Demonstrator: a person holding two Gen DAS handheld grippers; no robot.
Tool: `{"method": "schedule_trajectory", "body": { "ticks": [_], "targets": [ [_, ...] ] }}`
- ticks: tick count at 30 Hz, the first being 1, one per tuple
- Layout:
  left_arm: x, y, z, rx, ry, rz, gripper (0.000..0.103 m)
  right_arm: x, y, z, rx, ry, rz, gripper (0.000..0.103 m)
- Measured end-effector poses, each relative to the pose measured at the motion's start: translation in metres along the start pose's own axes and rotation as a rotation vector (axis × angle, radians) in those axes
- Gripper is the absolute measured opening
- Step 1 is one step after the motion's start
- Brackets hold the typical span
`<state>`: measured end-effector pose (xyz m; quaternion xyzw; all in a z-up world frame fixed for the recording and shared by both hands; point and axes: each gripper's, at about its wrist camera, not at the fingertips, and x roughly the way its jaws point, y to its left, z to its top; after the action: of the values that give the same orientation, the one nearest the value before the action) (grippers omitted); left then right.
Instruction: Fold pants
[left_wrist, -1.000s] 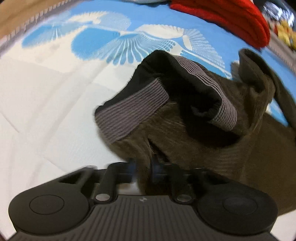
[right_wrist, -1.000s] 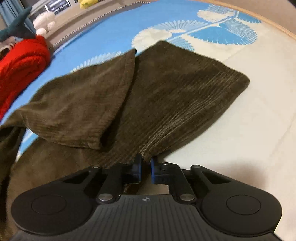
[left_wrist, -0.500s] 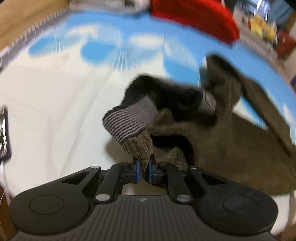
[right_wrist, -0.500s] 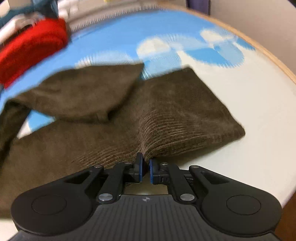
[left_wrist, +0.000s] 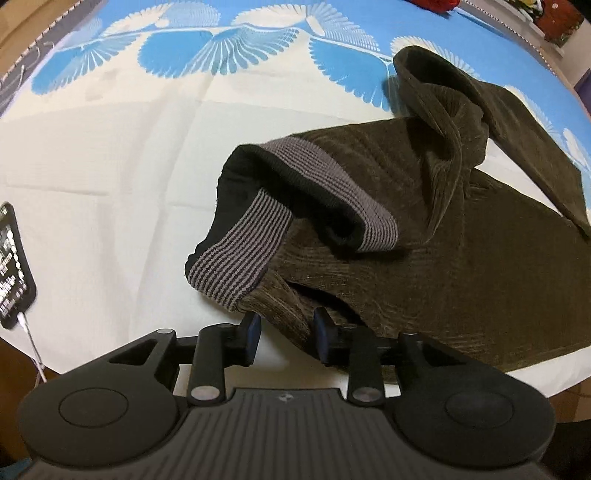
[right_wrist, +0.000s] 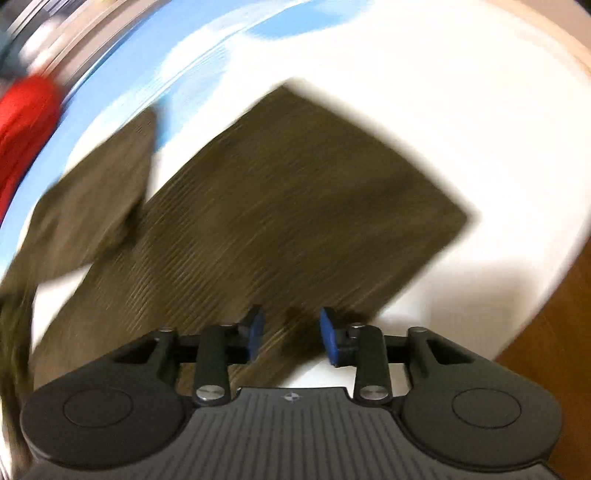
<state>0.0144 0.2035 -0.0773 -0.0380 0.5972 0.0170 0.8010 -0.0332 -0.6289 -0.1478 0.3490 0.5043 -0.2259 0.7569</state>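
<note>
Pointing steeply down, both grippers' jaws just opened over pants (left_wrist: 461, 236).

Left gripper (left_wrist: 286, 334): pointing steeply down, jaws just been opening, now parted with blue pads clear of each other. A fold of the pants (left_wrist: 461, 236) sits between the fingers; whether the right-hand pad touches it cannot be told.

Right gripper (right_wrist: 291, 332): also pointing steeply down, view motion-blurred. Jaws just been opening, standing apart; the pant-leg edge lies between and ahead of the fingertips, not pinched.
</note>
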Motion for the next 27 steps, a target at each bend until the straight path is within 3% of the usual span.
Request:
{"method": "schedule_trajectory", "body": {
  "ticks": [2,5,9,10,11,12,13,14,18,22,25,27],
  "targets": [
    [0.001,-0.01,-0.006,0.032,0.002,0.027,0.036,0.006,-0.023,0.006,0.114,-0.009,-0.031,0.049],
    [-0.003,-0.022,-0.009,0.117,-0.014,0.062,0.037,0.015,-0.047,0.009,0.238,-0.015,-0.052,0.05],
    [-0.002,-0.033,-0.016,0.253,0.007,0.12,0.038,0.017,-0.051,0.022,0.234,-0.079,-0.036,0.05],
    [-0.001,-0.035,-0.019,0.276,0.013,0.128,0.042,0.02,-0.049,0.023,0.216,-0.088,-0.046,0.049],
    [-0.001,-0.038,-0.021,0.304,0.008,0.16,0.067,0.023,-0.048,0.025,0.196,-0.09,-0.057,0.048],
    [-0.002,-0.04,-0.024,0.345,-0.015,0.229,0.085,0.026,-0.042,0.026,0.174,-0.092,-0.077,0.038],
    [-0.002,-0.039,-0.026,0.372,-0.031,0.279,0.086,0.028,-0.034,0.026,0.146,-0.091,-0.096,0.015],
    [-0.003,-0.036,-0.027,0.371,-0.032,0.292,0.086,0.031,-0.031,0.028,0.133,-0.089,-0.095,0.011],
    [-0.016,-0.036,-0.029,0.382,-0.125,0.233,0.084,0.012,-0.033,0.031,0.138,-0.151,-0.131,0.007],
    [-0.029,-0.052,-0.026,0.416,-0.224,0.111,0.074,-0.004,-0.051,0.028,0.239,-0.193,-0.276,0.007],
    [-0.029,-0.069,-0.022,0.462,-0.271,0.042,0.07,0.001,-0.043,0.031,0.167,-0.192,-0.235,0.01],
    [-0.023,-0.086,-0.017,0.511,-0.291,0.031,0.07,-0.006,-0.028,0.029,0.089,-0.231,-0.293,0.015]
  ]
}}
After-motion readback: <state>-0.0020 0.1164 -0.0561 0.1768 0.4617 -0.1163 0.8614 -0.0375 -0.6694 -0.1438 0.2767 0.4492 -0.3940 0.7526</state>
